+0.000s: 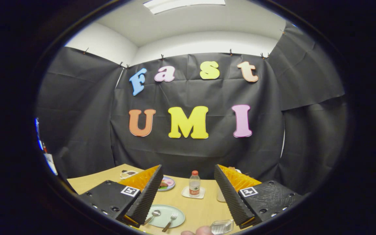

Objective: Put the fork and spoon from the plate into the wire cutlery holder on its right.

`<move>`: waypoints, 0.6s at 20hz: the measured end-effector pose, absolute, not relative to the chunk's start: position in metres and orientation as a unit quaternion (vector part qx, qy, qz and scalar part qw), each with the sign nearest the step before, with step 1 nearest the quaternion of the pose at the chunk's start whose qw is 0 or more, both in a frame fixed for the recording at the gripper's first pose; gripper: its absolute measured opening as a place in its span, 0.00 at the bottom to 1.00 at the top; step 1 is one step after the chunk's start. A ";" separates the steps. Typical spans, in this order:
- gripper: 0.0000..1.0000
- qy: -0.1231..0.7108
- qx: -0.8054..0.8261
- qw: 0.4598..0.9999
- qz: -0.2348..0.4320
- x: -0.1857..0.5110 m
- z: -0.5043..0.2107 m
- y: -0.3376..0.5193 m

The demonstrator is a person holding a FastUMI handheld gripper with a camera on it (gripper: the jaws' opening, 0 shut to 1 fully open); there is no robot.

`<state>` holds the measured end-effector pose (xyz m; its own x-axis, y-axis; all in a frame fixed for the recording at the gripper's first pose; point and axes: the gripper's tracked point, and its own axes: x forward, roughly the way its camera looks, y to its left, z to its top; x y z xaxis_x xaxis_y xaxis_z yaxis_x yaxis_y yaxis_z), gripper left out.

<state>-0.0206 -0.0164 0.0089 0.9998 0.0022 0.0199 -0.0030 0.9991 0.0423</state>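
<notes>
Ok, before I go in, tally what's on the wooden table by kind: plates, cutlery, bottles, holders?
Plates: 2, a pale green round plate between the open gripper fingers, a small patterned plate beyond
Cutlery: 2, metal spoon and metal fork, both on the green plate
Bottles: 1, clear red-capped plastic bottle
Holders: 1, wire cutlery holder
Total: 6

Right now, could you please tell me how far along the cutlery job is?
Nothing looks done yet: the spoon and fork lie on the plate. The claw is open and holds nothing. Both pieces must go into the wire cutlery holder.
</notes>
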 end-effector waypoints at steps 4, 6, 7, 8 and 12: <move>0.95 -0.002 0.015 1.000 0.006 -0.030 0.008 -0.007; 0.95 0.005 0.015 1.000 0.001 -0.036 0.004 -0.006; 0.95 0.013 0.015 1.000 -0.005 -0.038 0.000 -0.008; 0.95 0.020 0.014 1.000 -0.009 -0.040 -0.006 -0.009; 0.95 0.081 0.020 0.996 -0.019 -0.042 -0.051 -0.002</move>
